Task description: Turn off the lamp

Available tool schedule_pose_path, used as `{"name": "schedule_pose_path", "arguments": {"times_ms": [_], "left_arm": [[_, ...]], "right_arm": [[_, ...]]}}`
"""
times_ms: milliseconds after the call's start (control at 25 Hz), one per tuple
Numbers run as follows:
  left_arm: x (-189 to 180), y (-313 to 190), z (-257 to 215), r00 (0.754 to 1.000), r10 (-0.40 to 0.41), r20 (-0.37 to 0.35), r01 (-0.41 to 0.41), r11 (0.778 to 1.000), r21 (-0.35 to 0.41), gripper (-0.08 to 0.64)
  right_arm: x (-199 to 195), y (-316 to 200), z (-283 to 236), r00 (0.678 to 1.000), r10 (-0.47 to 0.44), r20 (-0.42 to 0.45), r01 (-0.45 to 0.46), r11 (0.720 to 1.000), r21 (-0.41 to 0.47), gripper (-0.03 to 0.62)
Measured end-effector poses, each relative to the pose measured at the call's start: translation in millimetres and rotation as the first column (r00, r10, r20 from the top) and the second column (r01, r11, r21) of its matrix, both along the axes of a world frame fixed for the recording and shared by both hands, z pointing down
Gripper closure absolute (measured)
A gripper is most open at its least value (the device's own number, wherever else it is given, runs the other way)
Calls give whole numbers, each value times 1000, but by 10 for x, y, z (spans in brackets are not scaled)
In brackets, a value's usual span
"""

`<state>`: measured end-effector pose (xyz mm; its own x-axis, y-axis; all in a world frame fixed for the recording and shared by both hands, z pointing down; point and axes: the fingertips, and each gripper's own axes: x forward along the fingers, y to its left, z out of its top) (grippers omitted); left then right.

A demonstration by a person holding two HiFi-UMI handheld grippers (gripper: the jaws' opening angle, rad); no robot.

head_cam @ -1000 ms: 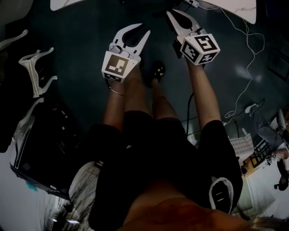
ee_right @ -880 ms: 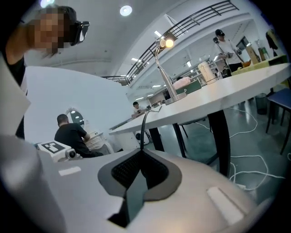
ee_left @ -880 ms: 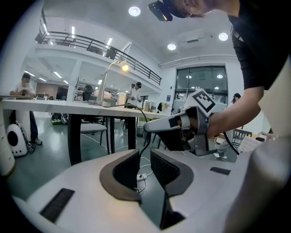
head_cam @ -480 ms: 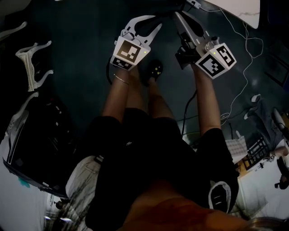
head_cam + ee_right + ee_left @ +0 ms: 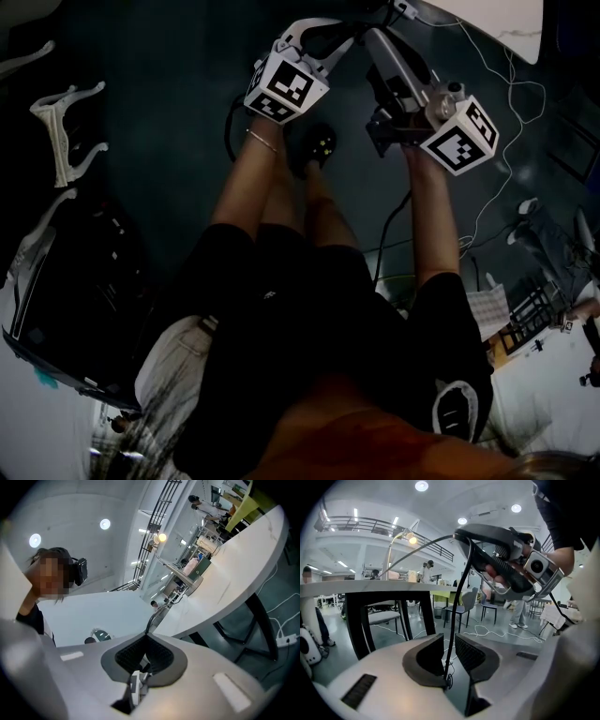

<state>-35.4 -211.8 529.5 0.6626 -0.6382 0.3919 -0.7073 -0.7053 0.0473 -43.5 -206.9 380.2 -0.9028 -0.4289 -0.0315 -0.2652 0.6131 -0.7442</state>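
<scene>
Right gripper view: R gripper [image 5: 146, 635] clamps lamp cord [image 5: 153, 617]; L gripper [image 5: 449, 641] agape round it.

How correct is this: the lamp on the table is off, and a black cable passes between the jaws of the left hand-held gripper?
Not quite. The lamp on the table is on: its bulb glows in the left gripper view. The rest holds: the black cable passes between the jaws of the left hand-held gripper.

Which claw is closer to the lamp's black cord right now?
Right. The right claw is shut on the cord; the left claw sits lower with its jaws apart, the cord hanging between them unpinched.
</scene>
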Motion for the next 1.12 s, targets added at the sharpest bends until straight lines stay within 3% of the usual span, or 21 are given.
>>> {"name": "schedule_pose_path", "arguments": {"times_ms": [160, 560, 840, 1120], "left_arm": [[107, -29, 42, 999, 45, 20, -46, 999, 11, 499], [162, 37, -7, 998, 60, 18, -61, 997, 37, 535], [230, 139, -57, 997, 76, 21, -77, 996, 41, 535], [144, 233, -87, 997, 34, -73, -34, 999, 0, 535]], "right_arm": [[2, 19, -23, 1000, -6, 13, 6, 1000, 8, 584], [84, 9, 0, 1000, 13, -13, -13, 999, 34, 583], [112, 51, 30, 989, 38, -146, -11, 984, 178, 541], [266, 35, 71, 964, 126, -233, -55, 955, 290, 485]]}}
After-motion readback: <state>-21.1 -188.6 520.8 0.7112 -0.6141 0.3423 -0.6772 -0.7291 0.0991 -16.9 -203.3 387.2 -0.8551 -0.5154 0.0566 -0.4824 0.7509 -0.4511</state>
